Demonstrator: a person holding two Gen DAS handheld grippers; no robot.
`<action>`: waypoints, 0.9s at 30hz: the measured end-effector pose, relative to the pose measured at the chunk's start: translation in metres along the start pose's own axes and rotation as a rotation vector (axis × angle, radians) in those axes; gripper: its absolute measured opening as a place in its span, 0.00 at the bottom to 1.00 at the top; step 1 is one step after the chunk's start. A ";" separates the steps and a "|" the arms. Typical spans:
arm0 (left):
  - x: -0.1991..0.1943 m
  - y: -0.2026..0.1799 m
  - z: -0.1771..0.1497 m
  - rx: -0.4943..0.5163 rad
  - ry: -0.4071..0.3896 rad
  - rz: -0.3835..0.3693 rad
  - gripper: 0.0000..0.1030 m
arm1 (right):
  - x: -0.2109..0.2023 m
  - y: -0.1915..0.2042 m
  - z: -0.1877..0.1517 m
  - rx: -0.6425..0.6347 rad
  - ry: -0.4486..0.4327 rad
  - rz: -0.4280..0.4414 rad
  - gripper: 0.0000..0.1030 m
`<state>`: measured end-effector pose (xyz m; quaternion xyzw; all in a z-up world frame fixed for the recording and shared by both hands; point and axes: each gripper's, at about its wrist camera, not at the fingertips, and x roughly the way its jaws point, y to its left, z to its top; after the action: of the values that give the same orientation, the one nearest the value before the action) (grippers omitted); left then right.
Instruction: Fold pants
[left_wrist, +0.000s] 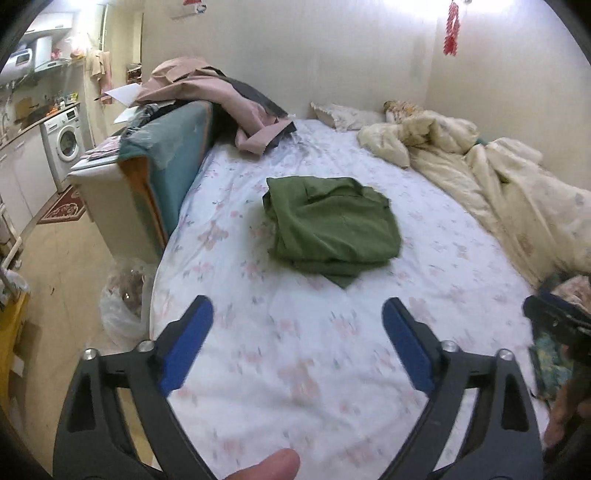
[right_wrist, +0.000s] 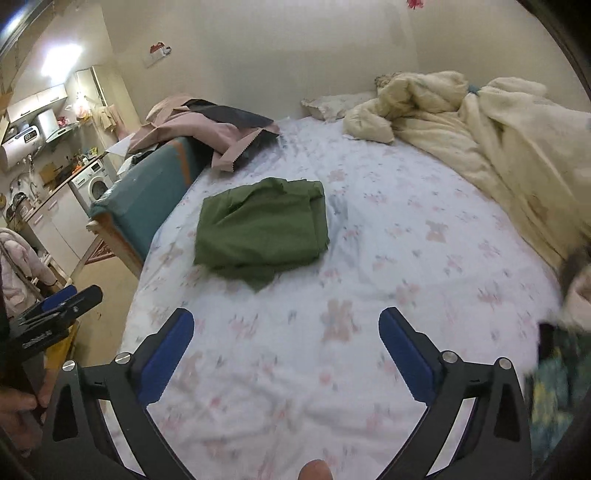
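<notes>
Green pants (left_wrist: 332, 227) lie folded into a compact bundle on the white floral bed sheet (left_wrist: 295, 369); the right wrist view shows the same pants (right_wrist: 260, 230) left of centre. My left gripper (left_wrist: 297, 314) hangs open above the sheet, well short of the pants, with nothing between its blue pads (left_wrist: 188, 343). My right gripper (right_wrist: 286, 325) is open too, nothing between its pads (right_wrist: 166, 354), with the pants ahead and to its left. Each gripper shows at the edge of the other's view: the right one (left_wrist: 554, 317), the left one (right_wrist: 62, 306).
A cream duvet (left_wrist: 498, 177) is bunched along the right side of the bed, with a pillow (left_wrist: 343, 116) at the head. Pink and dark clothes (left_wrist: 229, 103) hang over a teal sofa back (left_wrist: 173, 155) on the left. A plastic bag (left_wrist: 122, 306) sits on the floor.
</notes>
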<state>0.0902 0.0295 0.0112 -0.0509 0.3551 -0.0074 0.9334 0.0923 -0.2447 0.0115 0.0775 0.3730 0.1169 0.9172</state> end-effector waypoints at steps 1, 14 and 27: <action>-0.015 -0.001 -0.010 -0.001 0.005 0.014 1.00 | -0.016 0.004 -0.010 0.001 -0.016 0.009 0.99; -0.092 -0.001 -0.075 0.026 -0.116 0.058 1.00 | -0.076 0.038 -0.091 -0.062 -0.111 -0.069 1.00; -0.083 -0.012 -0.074 0.063 -0.131 0.064 1.00 | -0.070 0.053 -0.086 -0.065 -0.176 -0.105 1.00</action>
<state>-0.0207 0.0153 0.0126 -0.0105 0.2942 0.0148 0.9556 -0.0249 -0.2082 0.0098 0.0379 0.2903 0.0737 0.9533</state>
